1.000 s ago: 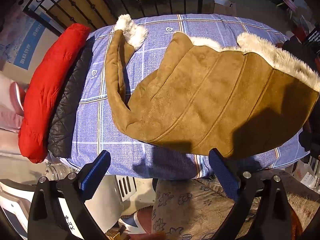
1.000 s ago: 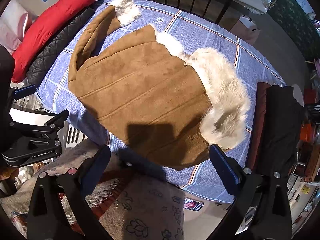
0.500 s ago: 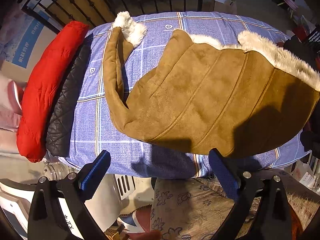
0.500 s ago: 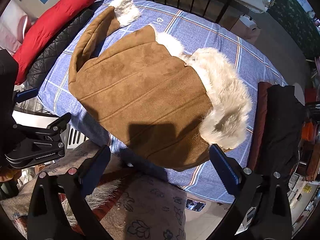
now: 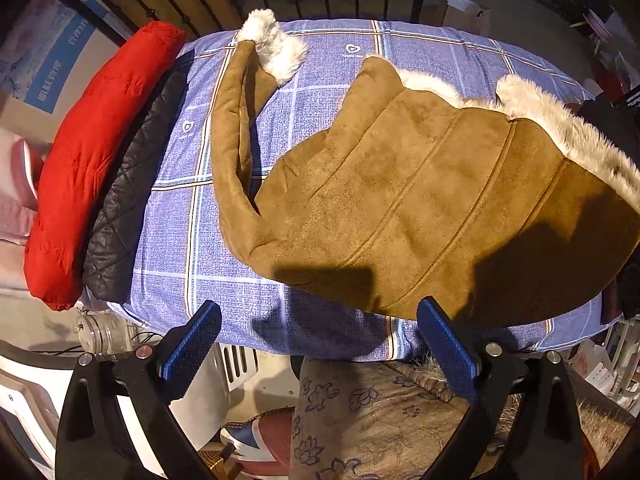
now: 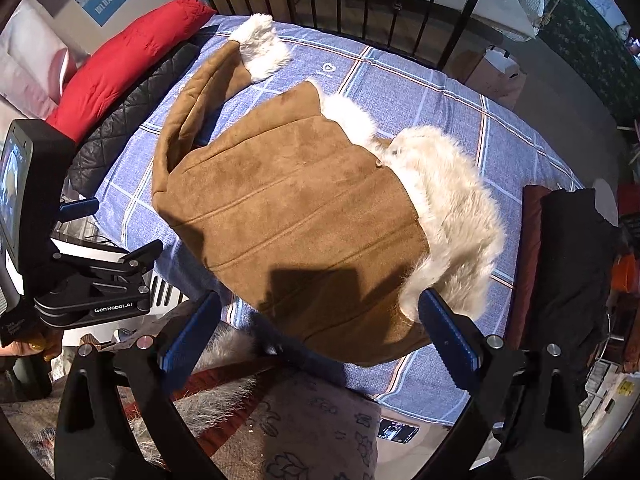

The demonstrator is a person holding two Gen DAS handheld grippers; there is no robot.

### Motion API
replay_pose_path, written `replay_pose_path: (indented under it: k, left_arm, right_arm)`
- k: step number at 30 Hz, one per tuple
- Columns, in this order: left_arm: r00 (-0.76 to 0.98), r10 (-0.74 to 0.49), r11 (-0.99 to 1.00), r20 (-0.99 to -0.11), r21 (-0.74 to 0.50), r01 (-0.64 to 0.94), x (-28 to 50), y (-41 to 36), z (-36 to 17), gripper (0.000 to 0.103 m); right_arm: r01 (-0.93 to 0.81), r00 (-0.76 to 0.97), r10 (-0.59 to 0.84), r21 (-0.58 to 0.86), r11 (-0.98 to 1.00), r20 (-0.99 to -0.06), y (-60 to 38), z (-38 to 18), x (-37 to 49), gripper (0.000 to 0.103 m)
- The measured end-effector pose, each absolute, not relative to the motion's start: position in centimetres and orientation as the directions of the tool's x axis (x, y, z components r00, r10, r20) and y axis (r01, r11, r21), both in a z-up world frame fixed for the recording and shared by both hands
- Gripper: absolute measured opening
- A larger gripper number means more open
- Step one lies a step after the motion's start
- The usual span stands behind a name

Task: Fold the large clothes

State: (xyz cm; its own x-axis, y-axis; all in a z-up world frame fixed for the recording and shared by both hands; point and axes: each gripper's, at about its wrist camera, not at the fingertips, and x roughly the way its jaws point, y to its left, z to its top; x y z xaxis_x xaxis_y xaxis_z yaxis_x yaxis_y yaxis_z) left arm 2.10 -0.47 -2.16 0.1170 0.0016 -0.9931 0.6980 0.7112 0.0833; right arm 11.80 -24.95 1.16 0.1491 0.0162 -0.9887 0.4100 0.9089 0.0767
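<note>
I have both grippers hanging off the near edge of the table (image 5: pixel 320 332), each spread wide with nothing between its pads. The brown coat (image 5: pixel 420 200) lies flat on the blue checked cloth, fur collar (image 6: pixel 452 216) toward my right, and one sleeve (image 5: pixel 230 144) running away from me up the left side, its fur cuff (image 5: pixel 274 48) at the far end. The coat's body runs left to right across the table; the sleeve's long axis runs near to far.

My left gripper (image 5: pixel 316 344) faces the hem just ahead, with the sleeve off to its left. My right gripper (image 6: pixel 316 336) sits at the collar end of the hem. I judge the left is nearer the sleeve, so it should take that fold. A red jacket (image 5: pixel 100 152) and a black quilted one (image 5: pixel 128 200) lie piled at the left edge.
</note>
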Motion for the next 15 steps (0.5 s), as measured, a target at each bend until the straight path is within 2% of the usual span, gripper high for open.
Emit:
replay_pose_path:
  k: [5, 10, 12, 15]
  left_arm:
    - [0.129, -0.006, 0.705, -0.992, 0.087, 0.704, 2.9, -1.0, -2.6, 0.096]
    - [0.149, -0.024, 0.719, -0.989, 0.086, 0.69, 6.2, -1.4, -3.1, 0.096]
    - [0.169, -0.069, 0.724, -0.983, 0.067, 0.686, 8.5, -1.8, -2.8, 0.097]
    - [0.142, -0.173, 0.732, -0.975, -0.03, 0.681, 12.2, -3.0, -3.2, 0.097]
  right_arm:
    - [0.425, 0.19, 0.05, 0.128, 0.896, -0.981, -26.3, 1.3, 12.3, 0.097]
    - [0.51, 0.318, 0.193, 0.339, 0.791, -0.928, -30.8, 0.9, 12.7, 0.097]
    - [0.534, 0.307, 0.262, 0.394, 0.748, -0.915, -32.7, 0.1, 13.3, 0.097]
    - [0.55, 0.306, 0.341, 0.457, 0.699, -0.889, -35.4, -1.0, 14.5, 0.097]
